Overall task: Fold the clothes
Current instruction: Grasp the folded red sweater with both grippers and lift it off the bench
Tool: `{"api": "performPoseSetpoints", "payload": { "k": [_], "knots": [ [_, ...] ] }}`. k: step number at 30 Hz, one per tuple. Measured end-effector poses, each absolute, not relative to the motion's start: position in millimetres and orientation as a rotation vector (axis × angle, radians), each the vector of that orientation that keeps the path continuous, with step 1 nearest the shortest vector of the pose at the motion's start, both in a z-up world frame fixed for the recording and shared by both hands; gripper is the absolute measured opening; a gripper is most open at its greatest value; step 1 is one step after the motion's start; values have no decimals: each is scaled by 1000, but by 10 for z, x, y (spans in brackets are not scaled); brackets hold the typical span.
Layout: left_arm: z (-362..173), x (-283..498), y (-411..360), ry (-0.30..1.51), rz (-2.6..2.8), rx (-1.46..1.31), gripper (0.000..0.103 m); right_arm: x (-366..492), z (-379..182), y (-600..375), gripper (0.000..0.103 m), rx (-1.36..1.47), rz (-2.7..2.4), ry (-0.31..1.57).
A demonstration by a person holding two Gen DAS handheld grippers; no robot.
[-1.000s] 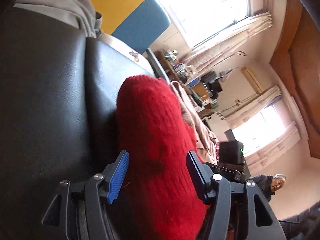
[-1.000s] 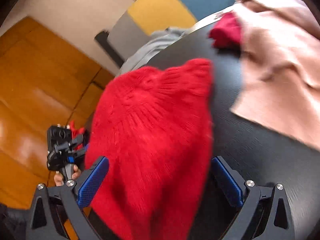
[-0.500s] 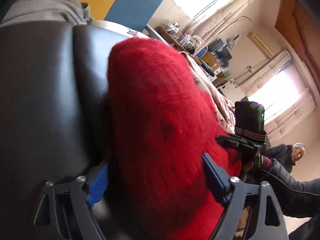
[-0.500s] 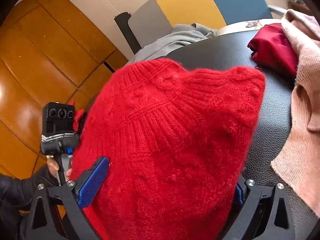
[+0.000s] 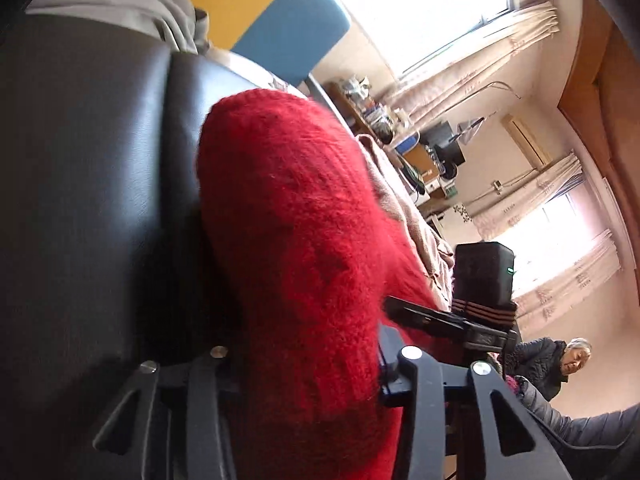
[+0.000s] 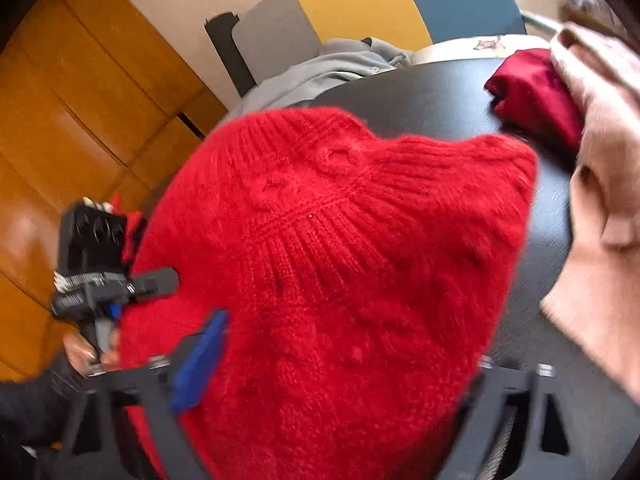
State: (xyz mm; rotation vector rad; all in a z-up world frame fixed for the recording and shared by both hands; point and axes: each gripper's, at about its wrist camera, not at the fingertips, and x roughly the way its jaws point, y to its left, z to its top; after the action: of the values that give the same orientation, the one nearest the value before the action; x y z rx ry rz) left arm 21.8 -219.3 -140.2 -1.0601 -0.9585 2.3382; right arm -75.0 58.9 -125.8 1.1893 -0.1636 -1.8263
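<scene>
A red knitted sweater (image 5: 296,248) lies bunched on a black leather surface (image 5: 80,184) and fills the middle of both views; in the right wrist view (image 6: 344,264) its ribbed hem faces me. My left gripper (image 5: 308,364) is shut on a thick fold of it. My right gripper (image 6: 332,364) also has its blue pads pressed into the sweater. The left gripper shows at the left edge of the right wrist view (image 6: 116,284), at the sweater's far side. The right gripper's body (image 5: 452,320) shows in the left wrist view.
A pink garment (image 6: 600,184) lies at the right with a folded dark red cloth (image 6: 536,92) beside it. A grey garment (image 6: 328,68) hangs over the far edge. Orange wood panels (image 6: 80,100) stand at the left. A seated person (image 5: 560,368) is at the room's side.
Both grippers have closed on the red sweater, which was between open jaws a second ago. The sweater is more bunched up.
</scene>
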Motion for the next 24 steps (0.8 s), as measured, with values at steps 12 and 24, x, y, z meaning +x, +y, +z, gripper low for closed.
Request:
{"api": "performPoseSetpoints", "payload": {
  "k": [12, 24],
  "knots": [
    [-512, 2037, -3160, -1043, 2738, -698, 40, 74, -1010, -984, 67, 1064, -1431, -167],
    [697, 3461, -5014, -1358, 3316, 13, 40, 874, 888, -4276, 70, 697, -1089, 64]
  ]
}}
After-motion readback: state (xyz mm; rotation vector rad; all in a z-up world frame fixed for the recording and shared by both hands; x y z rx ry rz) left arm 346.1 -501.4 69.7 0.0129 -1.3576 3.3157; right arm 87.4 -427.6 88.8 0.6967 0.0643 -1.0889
